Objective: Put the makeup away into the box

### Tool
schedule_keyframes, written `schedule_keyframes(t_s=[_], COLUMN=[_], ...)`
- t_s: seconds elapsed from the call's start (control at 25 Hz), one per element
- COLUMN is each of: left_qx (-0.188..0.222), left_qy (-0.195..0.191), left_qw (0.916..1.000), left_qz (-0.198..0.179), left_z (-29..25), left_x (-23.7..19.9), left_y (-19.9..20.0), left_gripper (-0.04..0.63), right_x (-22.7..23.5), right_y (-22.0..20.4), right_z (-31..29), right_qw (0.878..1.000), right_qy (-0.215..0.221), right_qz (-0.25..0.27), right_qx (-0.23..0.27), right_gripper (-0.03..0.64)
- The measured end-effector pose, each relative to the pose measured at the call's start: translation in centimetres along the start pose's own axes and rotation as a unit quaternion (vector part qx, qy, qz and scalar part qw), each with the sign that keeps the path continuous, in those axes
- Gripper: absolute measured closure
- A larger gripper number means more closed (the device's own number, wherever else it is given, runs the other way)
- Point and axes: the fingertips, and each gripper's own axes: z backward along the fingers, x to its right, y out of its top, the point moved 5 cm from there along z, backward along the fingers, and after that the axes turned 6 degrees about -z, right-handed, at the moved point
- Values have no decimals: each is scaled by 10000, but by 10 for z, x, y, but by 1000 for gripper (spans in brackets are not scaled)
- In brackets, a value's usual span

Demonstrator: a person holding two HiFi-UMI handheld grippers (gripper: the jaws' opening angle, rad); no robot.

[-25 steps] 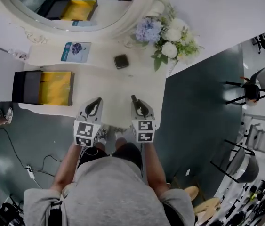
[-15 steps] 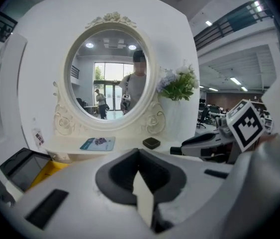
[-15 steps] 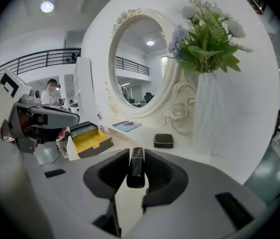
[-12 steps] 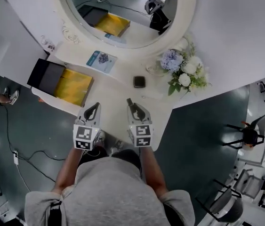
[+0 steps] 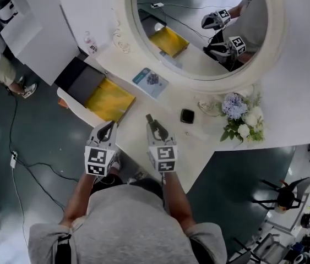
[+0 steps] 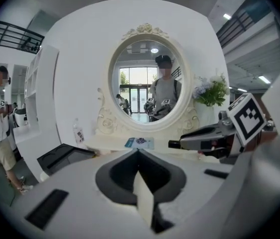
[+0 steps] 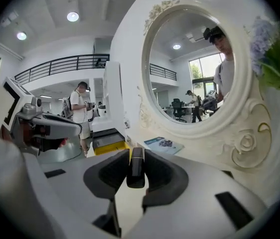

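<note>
**Makeup tube [image 7: 136, 167] clamped in right gripper [image 5: 156, 130]**

The slim dark tube is gripped between the right jaws and held above the worktop [image 5: 171, 100]. The left gripper's [image 6: 139, 152] jaws are pressed together with nothing between them. The open, yellow-lined box [image 5: 109, 99] is set at the worktop's left end.

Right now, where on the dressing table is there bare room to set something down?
The tabletop is bare between the yellow-lined box, the blue booklet and the black compact. It gets crowded past the compact, toward the flowers.
</note>
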Motion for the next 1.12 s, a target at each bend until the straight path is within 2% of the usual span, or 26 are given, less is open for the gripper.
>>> schedule_keyframes(t_s=[0.24,0.6,1.12], left_qx=[-148,-371,-735], left_qy=[314,621,631], left_qw=[9991,9957,9911], left_qz=[234,584,910], left_z=[6,2,-21], left_x=[-56,-129,-205], left_y=[-17,-49,-98], left_gripper=[595,595,595], right_x=[-44,-100,-154], right_y=[17,15,-25], right_z=[-52,-132,-238], right_qw=[9989,9932,9804], right_qy=[427,973,1386], right_qz=[144,394,420], right_qx=[-104,-498,-1336], right_gripper=[514,514,514])
